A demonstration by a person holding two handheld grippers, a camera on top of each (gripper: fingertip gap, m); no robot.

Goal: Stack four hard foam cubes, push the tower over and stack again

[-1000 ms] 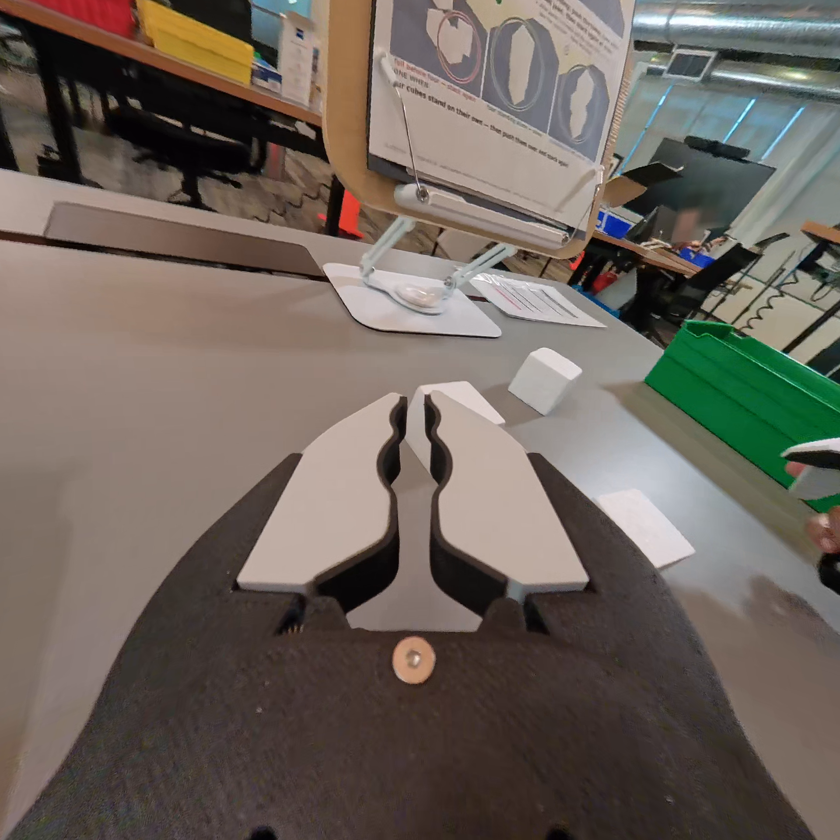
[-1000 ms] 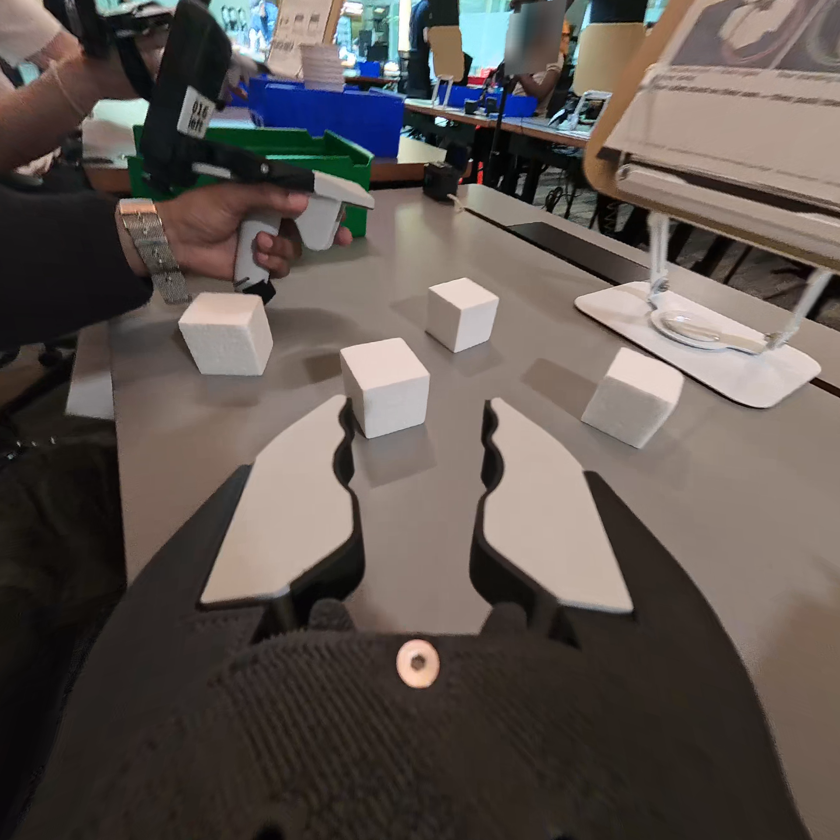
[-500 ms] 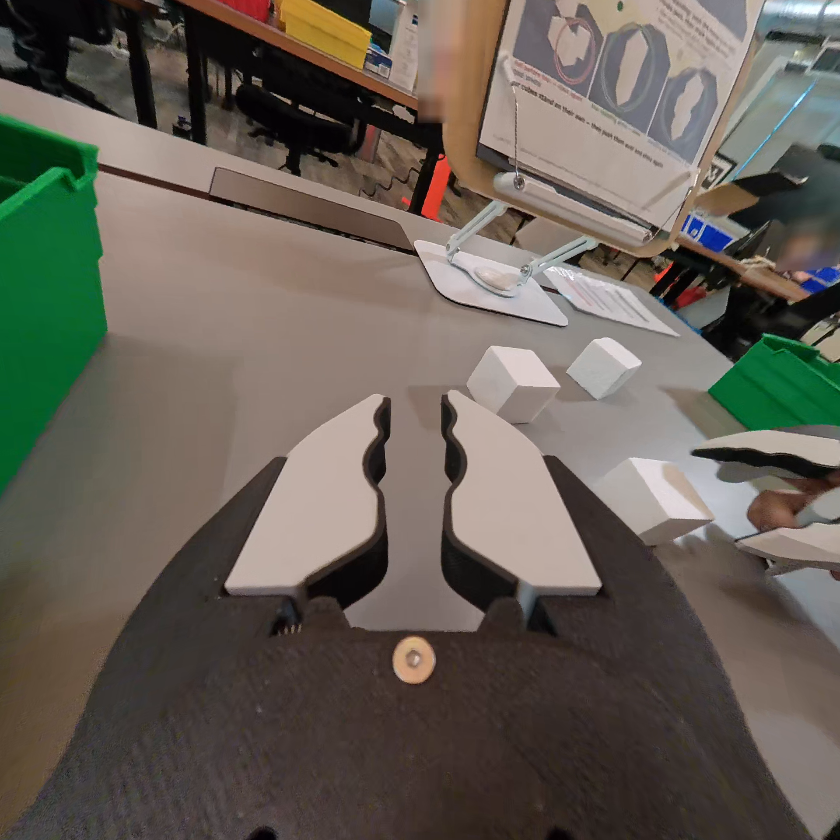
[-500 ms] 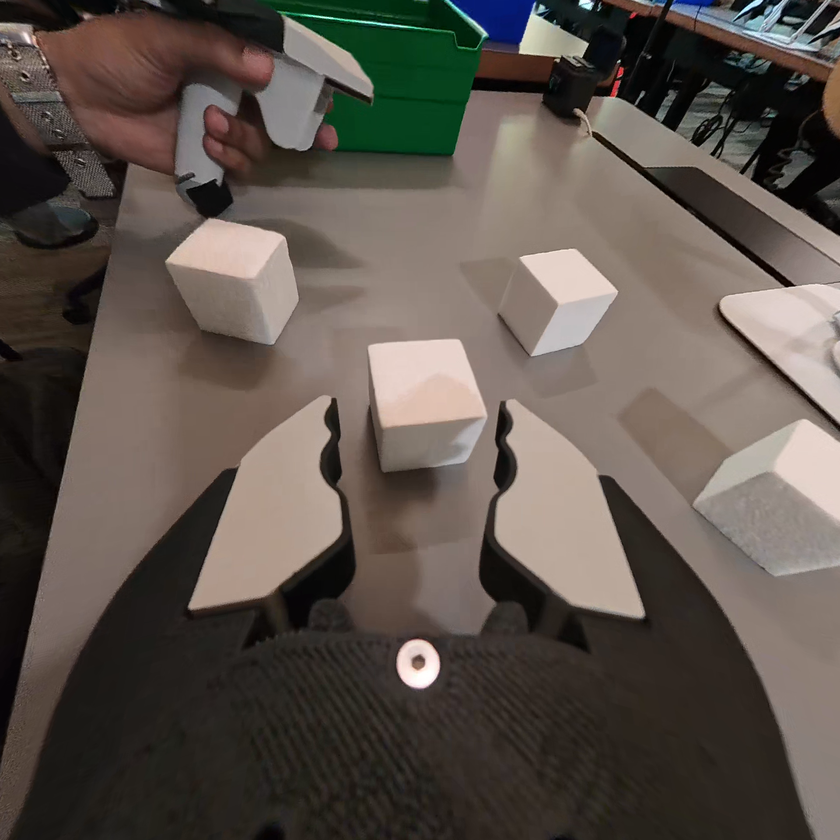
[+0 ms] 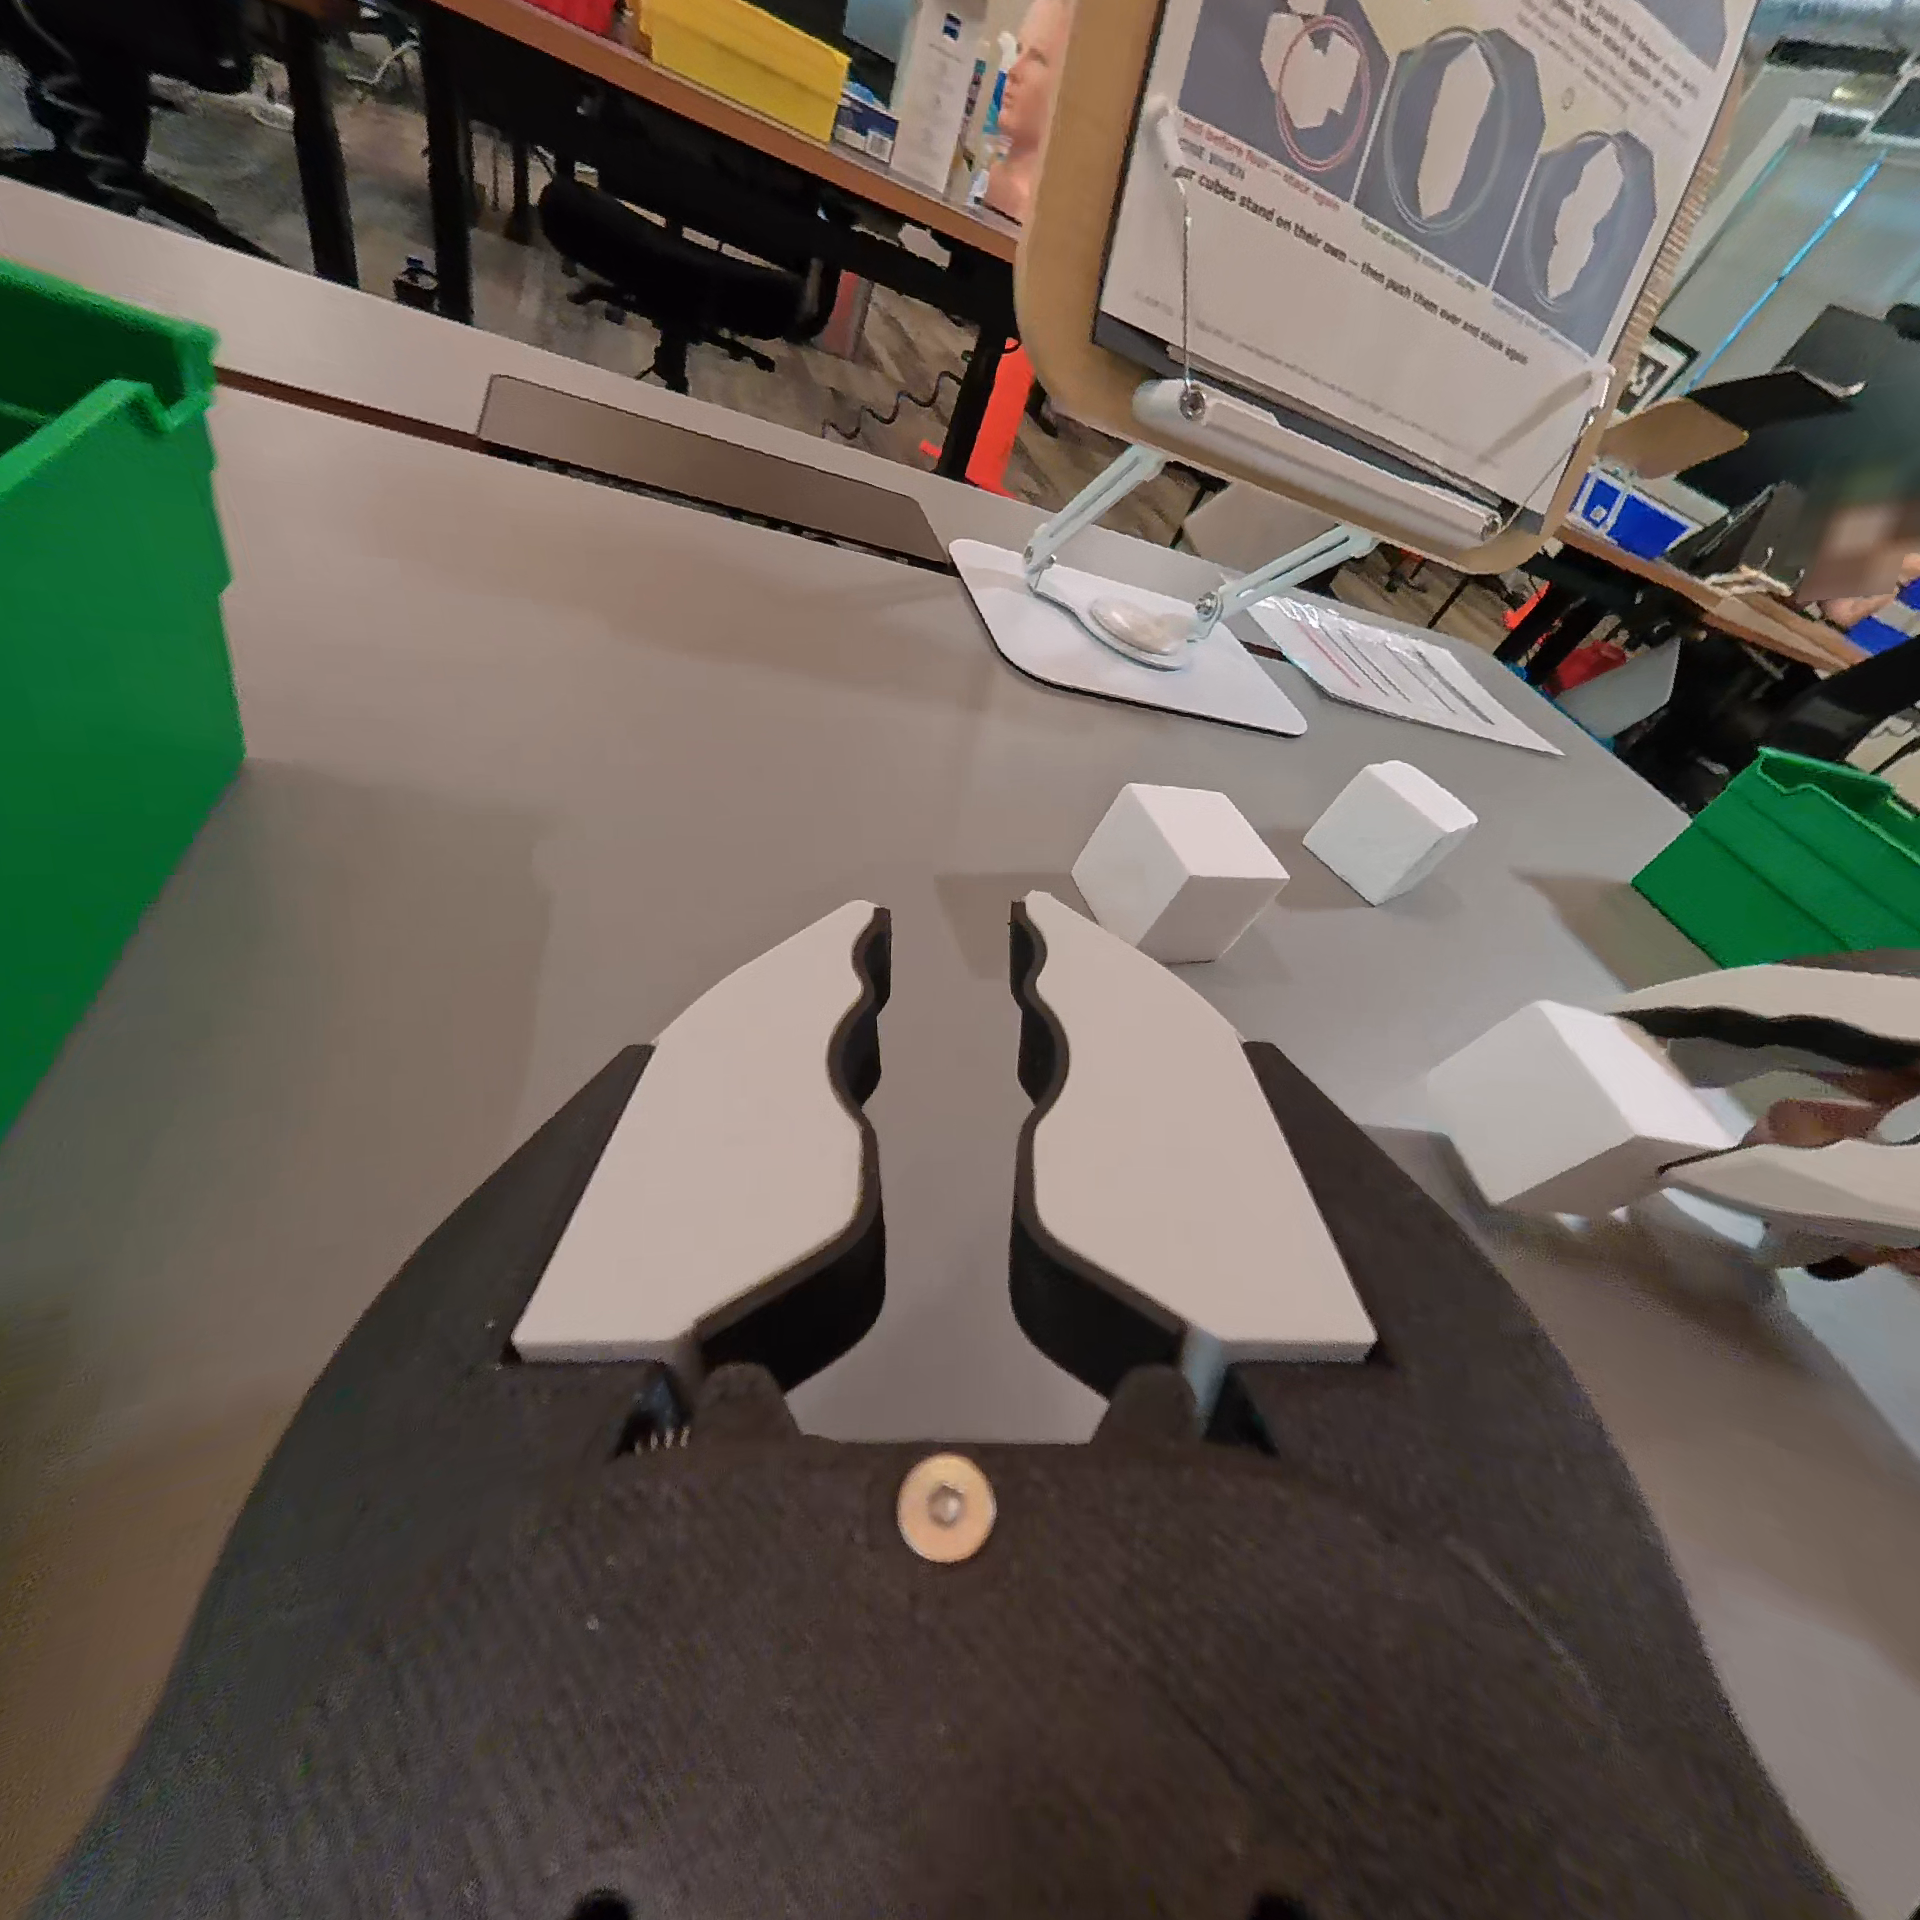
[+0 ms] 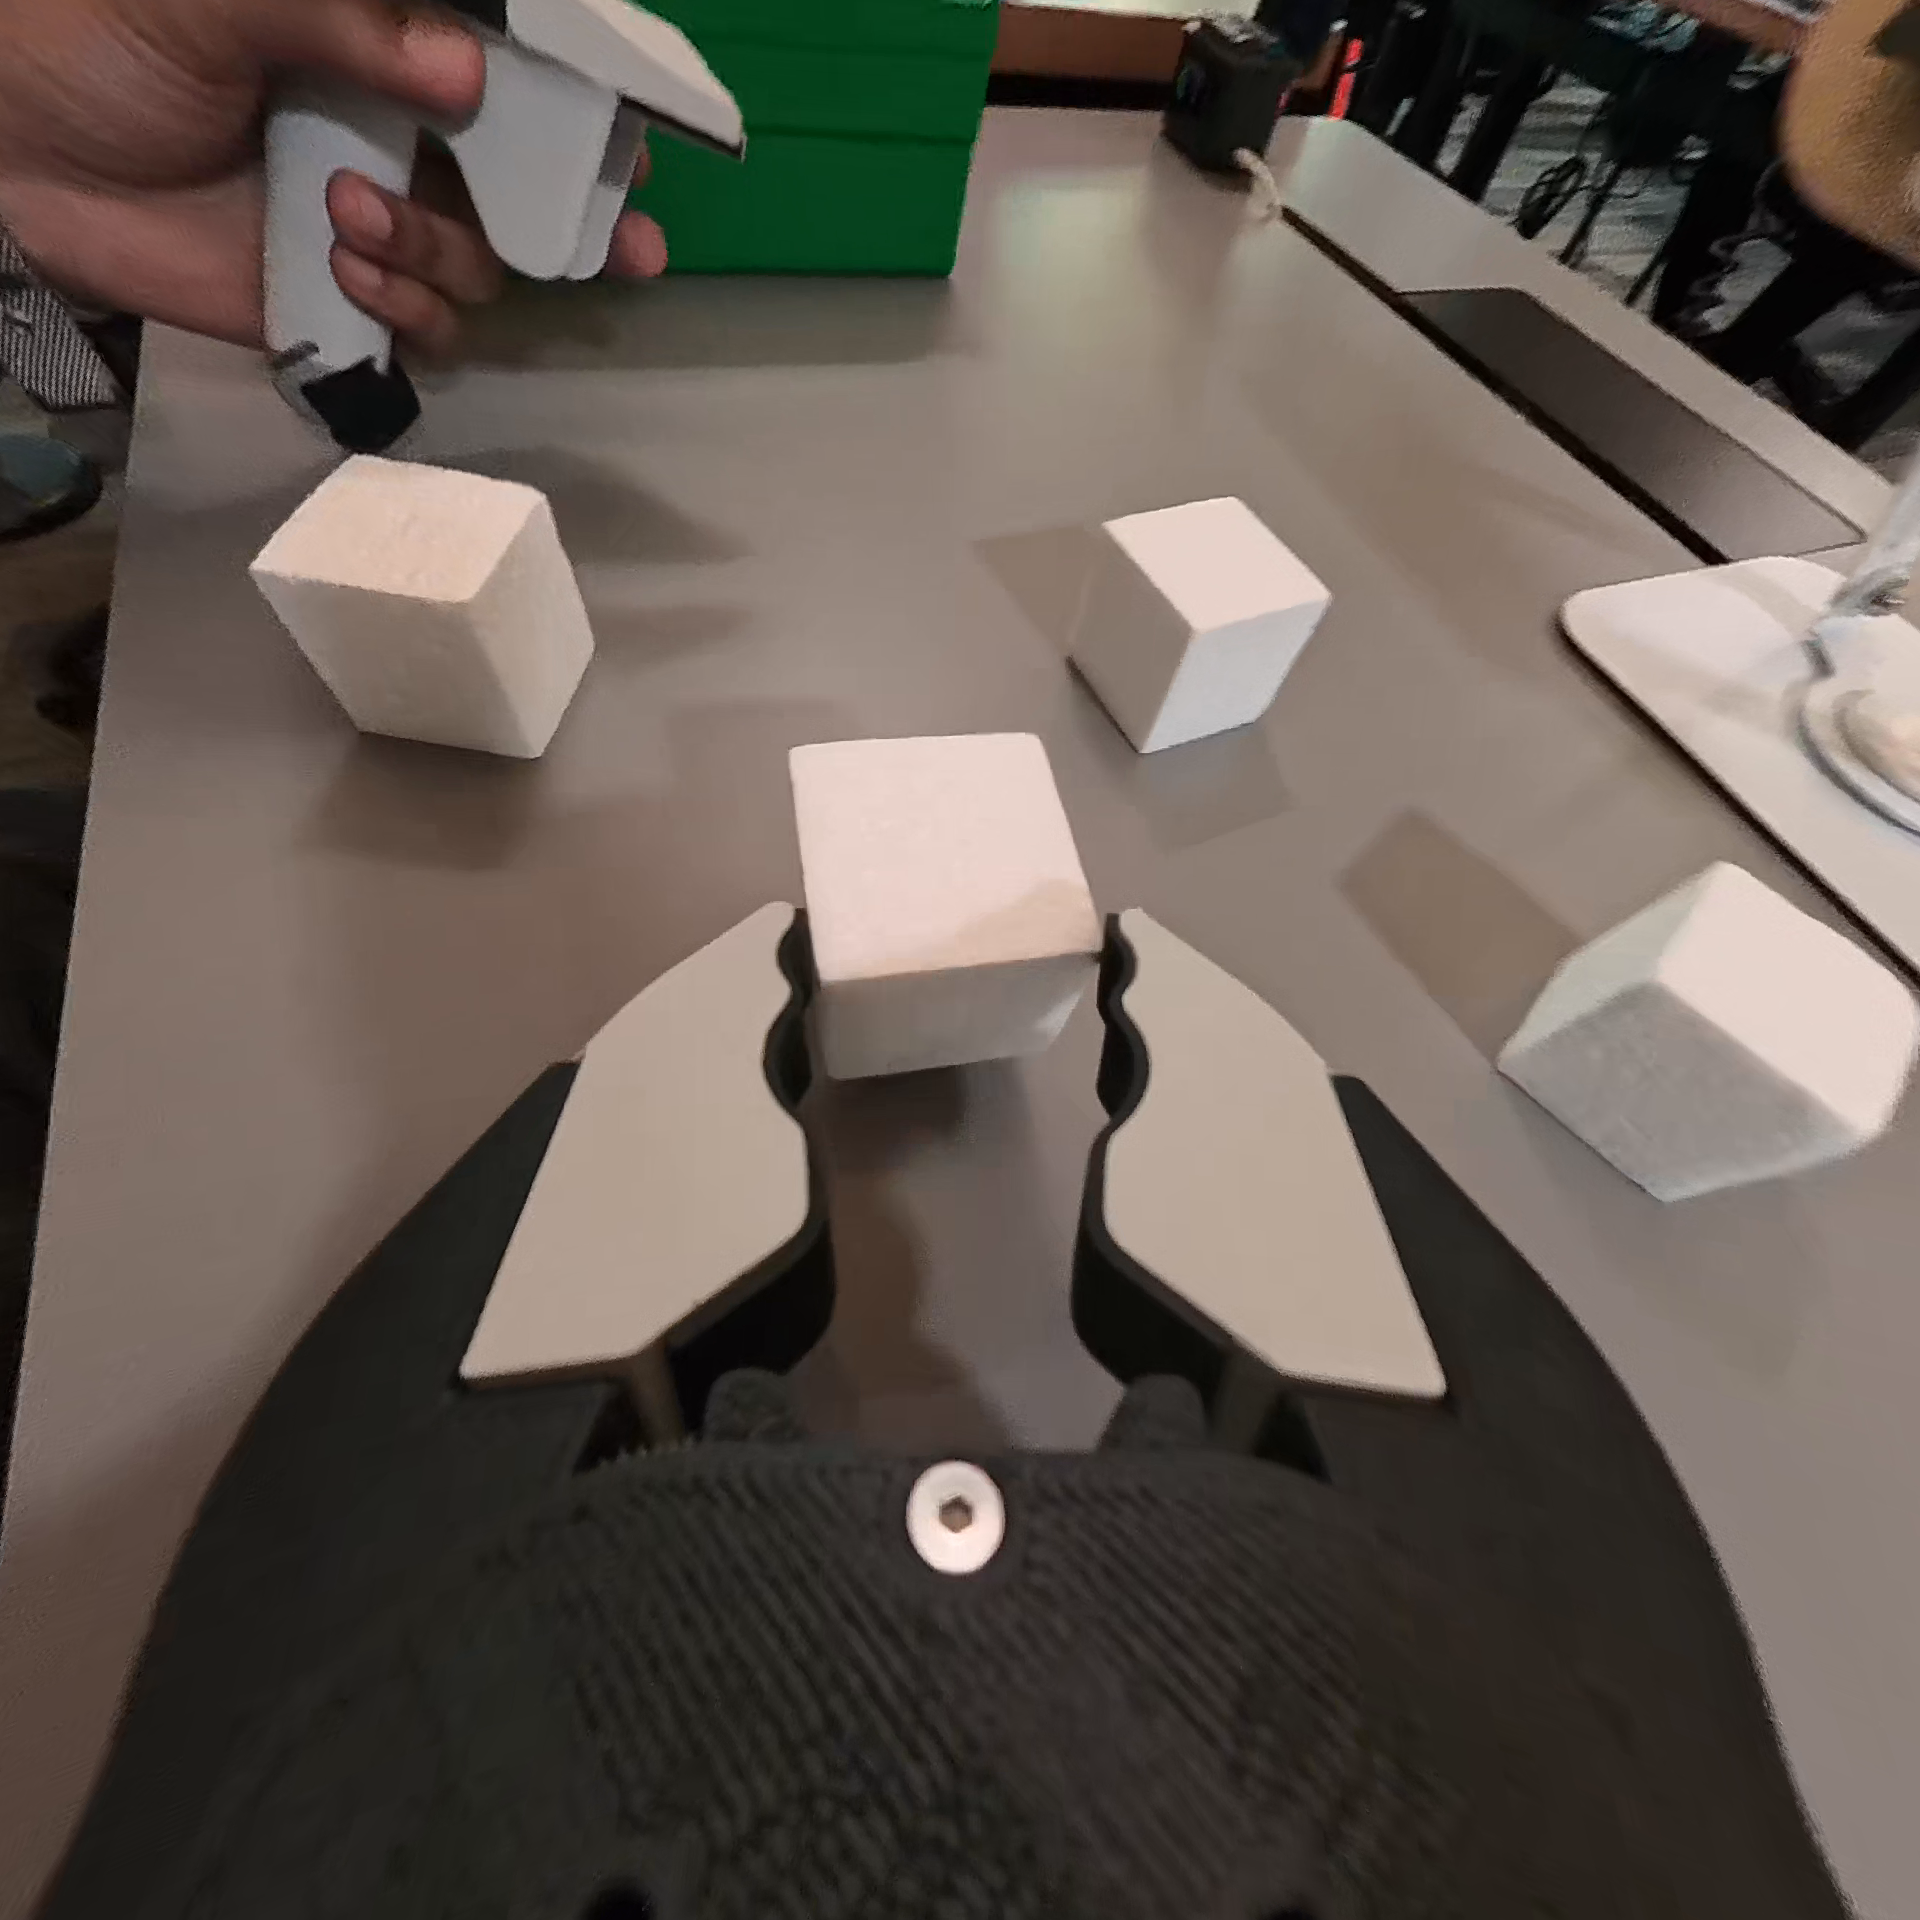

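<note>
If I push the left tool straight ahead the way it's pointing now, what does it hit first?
Probably nothing close: the left tool is open and empty, with bare grey table ahead between its fingers. The nearest white cube sits just right of that line, so the right finger might clip it; depth is unclear.

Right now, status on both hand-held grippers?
Left hand-held gripper open, empty, over bare table. Right hand-held gripper open, straddling centre white cube. Nothing blocking.
</note>
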